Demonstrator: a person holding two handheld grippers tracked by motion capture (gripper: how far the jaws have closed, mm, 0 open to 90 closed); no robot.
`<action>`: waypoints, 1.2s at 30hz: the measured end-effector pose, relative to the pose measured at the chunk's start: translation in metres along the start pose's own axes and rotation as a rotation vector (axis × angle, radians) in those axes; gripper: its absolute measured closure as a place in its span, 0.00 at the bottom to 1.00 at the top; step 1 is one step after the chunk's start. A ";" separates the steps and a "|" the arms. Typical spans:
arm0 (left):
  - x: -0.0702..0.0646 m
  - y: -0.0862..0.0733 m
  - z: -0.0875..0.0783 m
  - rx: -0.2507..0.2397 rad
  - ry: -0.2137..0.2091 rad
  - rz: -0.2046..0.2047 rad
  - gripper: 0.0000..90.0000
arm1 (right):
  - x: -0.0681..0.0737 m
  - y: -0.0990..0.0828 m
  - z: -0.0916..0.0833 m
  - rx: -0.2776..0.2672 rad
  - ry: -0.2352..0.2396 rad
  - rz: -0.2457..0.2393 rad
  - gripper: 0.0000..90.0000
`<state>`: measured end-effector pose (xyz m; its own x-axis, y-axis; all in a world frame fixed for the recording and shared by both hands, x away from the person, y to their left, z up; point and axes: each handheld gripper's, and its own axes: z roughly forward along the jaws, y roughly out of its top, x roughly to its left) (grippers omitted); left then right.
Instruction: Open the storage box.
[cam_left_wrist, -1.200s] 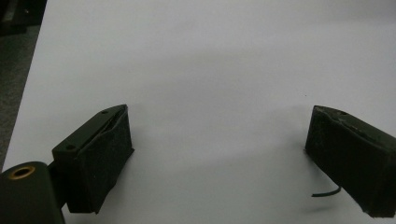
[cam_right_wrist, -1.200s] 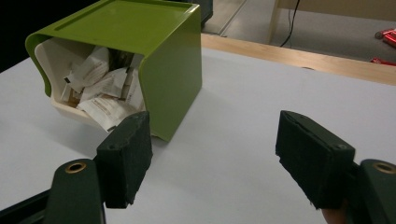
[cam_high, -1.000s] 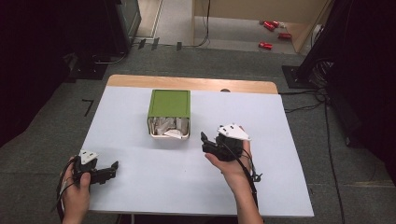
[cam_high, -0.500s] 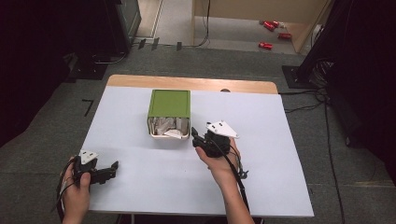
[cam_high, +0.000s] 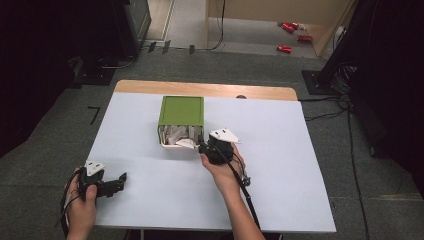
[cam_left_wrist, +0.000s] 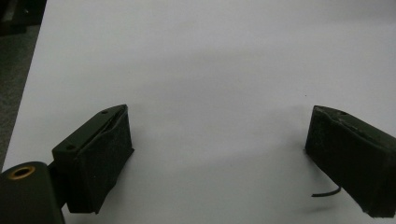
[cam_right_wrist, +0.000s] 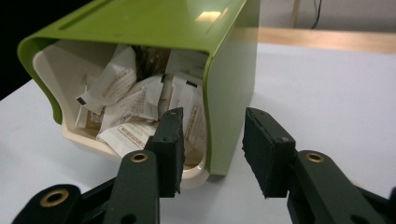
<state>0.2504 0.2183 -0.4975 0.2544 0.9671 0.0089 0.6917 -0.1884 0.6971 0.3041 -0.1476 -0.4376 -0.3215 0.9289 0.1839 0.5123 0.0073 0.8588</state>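
Green box (cam_high: 181, 111) lies tipped on the white tabletop (cam_high: 280, 165).
My right gripper (cam_right_wrist: 212, 149) fingers have been closing around its side wall, not yet pinching; my left gripper (cam_left_wrist: 219, 158) fingers are spread wide.

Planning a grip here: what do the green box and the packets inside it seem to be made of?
Green box: looks like smooth moulded plastic, semi-gloss, with a light glare on top and rounded corners. Packets: probably thin paper, matte white, creased and printed; a foil lining can't be ruled out.

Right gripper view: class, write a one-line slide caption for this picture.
Right gripper, jaws closing but apart, straddles the side wall of a tipped green box spilling paper sachets onto a white table.
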 end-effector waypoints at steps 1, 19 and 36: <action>0.000 0.000 0.000 0.000 0.000 0.000 0.09 | 0.000 -0.001 0.003 0.013 0.003 0.013 0.69; 0.000 0.000 0.000 0.000 0.000 0.000 0.09 | 0.005 -0.010 0.049 0.097 -0.081 0.029 0.74; 0.000 0.000 0.000 0.000 0.000 0.000 0.09 | 0.007 -0.016 0.045 0.112 -0.090 0.044 0.75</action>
<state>0.2505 0.2183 -0.4975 0.2545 0.9670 0.0089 0.6920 -0.1886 0.6968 0.3295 -0.1242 -0.4716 -0.2266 0.9587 0.1721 0.6116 0.0025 0.7912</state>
